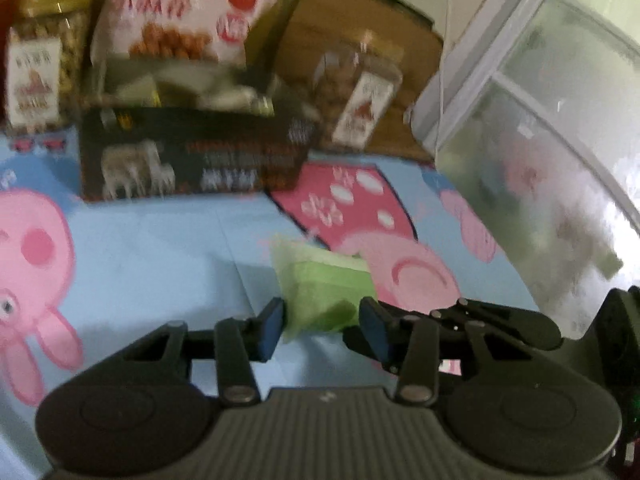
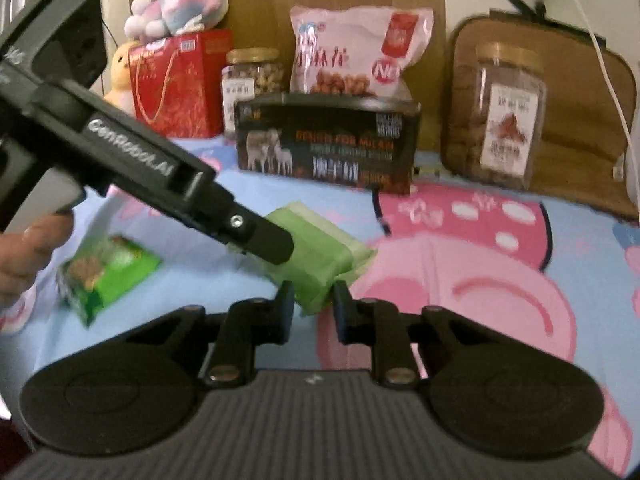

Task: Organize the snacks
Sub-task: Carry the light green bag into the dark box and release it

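Observation:
A pale green snack packet (image 1: 324,292) lies low over the cartoon bed sheet (image 1: 160,248). My left gripper (image 1: 322,328) has its blue pads against both sides of the packet's near end. In the right wrist view the same packet (image 2: 320,256) runs away from me. My right gripper (image 2: 314,304) pinches its near end between both pads. The left gripper reaches in from the upper left, one of its fingers (image 2: 272,244) lying over the packet's far end. A dark green snack packet (image 2: 108,272) lies on the sheet to the left.
At the back stand a black box (image 2: 328,140), a pink snack bag (image 2: 360,52), two nut jars (image 2: 252,76) (image 2: 504,116), a red gift bag (image 2: 180,84) with plush toys (image 2: 180,4) and a brown cushion (image 2: 580,120). A person's hand (image 2: 28,256) holds the left gripper.

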Demonstrator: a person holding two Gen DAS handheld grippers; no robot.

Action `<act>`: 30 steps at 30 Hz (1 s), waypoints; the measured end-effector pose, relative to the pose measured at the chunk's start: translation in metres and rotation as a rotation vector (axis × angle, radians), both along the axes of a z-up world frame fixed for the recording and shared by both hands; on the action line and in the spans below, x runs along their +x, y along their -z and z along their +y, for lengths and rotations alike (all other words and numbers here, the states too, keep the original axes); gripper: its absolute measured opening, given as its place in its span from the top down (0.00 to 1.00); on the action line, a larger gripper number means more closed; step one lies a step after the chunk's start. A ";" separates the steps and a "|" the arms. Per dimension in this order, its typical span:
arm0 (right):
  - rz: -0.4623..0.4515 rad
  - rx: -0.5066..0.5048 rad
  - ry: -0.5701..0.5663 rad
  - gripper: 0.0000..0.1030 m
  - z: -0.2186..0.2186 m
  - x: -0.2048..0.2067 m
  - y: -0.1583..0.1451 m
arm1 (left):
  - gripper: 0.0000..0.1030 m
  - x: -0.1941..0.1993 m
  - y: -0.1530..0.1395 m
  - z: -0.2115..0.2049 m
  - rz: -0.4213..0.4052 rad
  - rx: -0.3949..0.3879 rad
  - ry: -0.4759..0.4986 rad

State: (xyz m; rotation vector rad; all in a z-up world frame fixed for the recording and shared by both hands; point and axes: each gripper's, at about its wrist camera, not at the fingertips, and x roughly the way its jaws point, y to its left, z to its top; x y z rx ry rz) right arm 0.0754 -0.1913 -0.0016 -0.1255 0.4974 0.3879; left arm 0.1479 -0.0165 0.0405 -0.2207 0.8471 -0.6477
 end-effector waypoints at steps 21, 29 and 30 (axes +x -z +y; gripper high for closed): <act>-0.143 0.047 -0.019 0.74 0.062 0.164 -0.043 | 0.57 0.119 -0.025 0.066 -0.122 0.028 -0.328; -0.127 0.186 -0.010 0.73 0.037 0.120 -0.047 | 0.57 0.065 -0.035 0.072 -0.182 -0.019 -0.281; -0.116 0.203 -0.015 0.73 0.034 0.113 -0.047 | 0.57 0.055 -0.033 0.076 -0.177 -0.021 -0.275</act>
